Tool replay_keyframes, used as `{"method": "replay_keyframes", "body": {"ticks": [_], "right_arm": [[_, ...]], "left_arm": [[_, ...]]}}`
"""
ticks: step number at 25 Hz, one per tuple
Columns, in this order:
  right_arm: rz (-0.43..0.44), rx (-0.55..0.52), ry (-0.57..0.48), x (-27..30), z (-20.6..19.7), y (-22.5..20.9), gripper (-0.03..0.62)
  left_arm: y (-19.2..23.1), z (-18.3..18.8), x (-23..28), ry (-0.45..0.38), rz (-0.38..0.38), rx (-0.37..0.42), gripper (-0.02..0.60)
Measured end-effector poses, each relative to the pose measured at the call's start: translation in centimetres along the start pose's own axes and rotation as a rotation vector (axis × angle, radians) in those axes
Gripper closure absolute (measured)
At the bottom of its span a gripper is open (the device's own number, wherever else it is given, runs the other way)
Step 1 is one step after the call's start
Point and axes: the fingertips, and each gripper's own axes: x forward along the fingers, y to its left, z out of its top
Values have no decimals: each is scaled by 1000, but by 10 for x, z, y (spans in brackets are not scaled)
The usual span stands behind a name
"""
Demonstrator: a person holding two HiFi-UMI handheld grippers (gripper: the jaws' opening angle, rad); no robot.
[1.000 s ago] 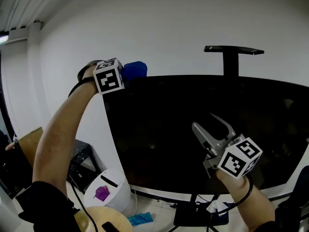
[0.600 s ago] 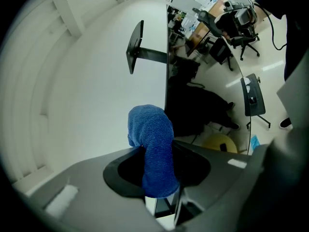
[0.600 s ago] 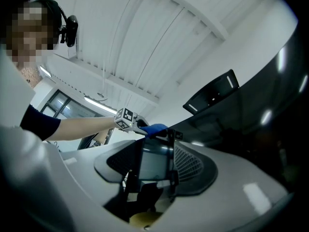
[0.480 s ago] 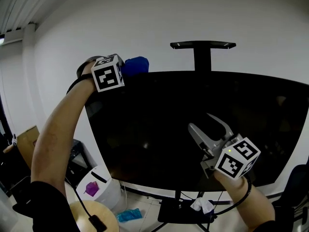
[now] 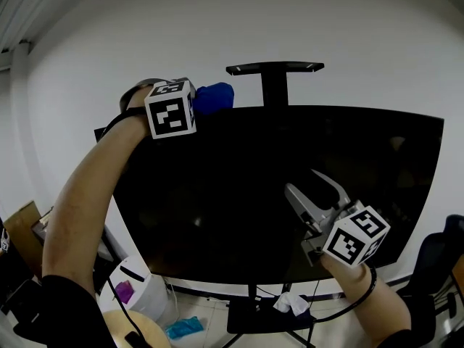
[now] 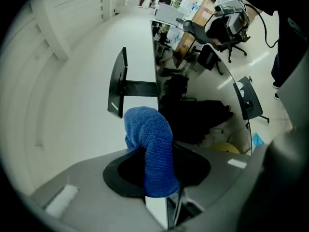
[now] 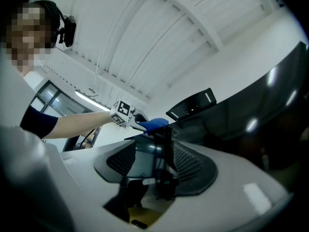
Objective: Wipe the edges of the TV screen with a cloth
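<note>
Black bracket above TV, white container below

We face a plain white wall. Above us runs a ribbed white ceiling with a lit strip light. Below, a white bin stands on the pale floor.

The bare left arm reaches up and away at the left, its grey left gripper held about level, jaws clamped on a blue terry cloth. Lower and nearer at the right, the right arm tips the grey right gripper upward, jaws spread wide with nothing between them.
</note>
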Motion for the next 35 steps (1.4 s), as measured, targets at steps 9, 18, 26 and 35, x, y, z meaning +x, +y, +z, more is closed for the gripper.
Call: {"method": "replay_keyframes", "body": {"ticks": [9,18,26,35], "right_arm": [[-45,-24,-18,-34,14,-24,338],[-28,-29,-16,-91,40,-72,339],[-20,-13,-11,-154,55,-142,339],[-42,-12,-26,-222,83,-221,339]], "left_arm": [[8,59,6,-45,-14,21,456],[13,142,15,-71,-32,-1,456],[23,229,25,-76,-24,-37,456],[32,344,41,-98,-40,-16,456]]}}
